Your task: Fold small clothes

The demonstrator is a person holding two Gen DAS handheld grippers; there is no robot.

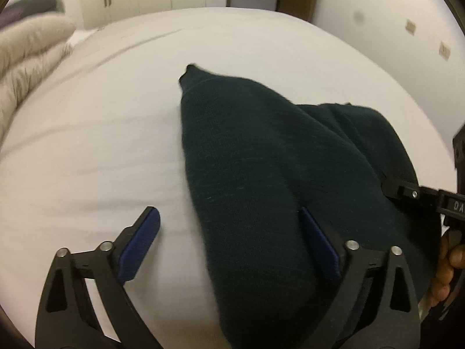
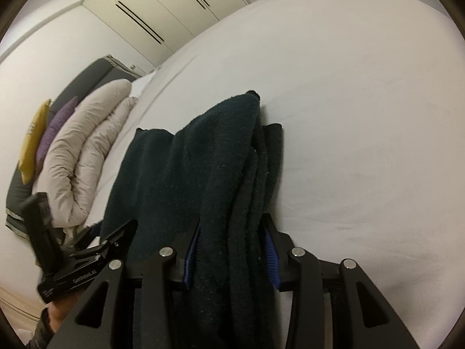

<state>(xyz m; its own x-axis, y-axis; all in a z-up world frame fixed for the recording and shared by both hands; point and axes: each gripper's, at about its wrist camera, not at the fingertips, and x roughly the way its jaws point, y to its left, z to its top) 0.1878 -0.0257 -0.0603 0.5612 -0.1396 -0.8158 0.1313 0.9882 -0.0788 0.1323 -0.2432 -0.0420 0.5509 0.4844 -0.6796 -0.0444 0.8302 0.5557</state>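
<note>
Gripping the dark green garment [image 2: 221,174] — right tongs [image 2: 232,250]; left tongs [image 1: 229,241] released.

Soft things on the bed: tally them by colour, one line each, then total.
Dark green garment: 1
Beige puffy quilt: 1
Purple cushion: 1
Mustard cushion: 1
Total: 4

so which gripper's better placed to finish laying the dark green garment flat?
Right, probably. The right gripper has the bunched dark green garment between its pads. The left gripper stands wide open, one pad over bare sheet, gripping nothing.
</note>
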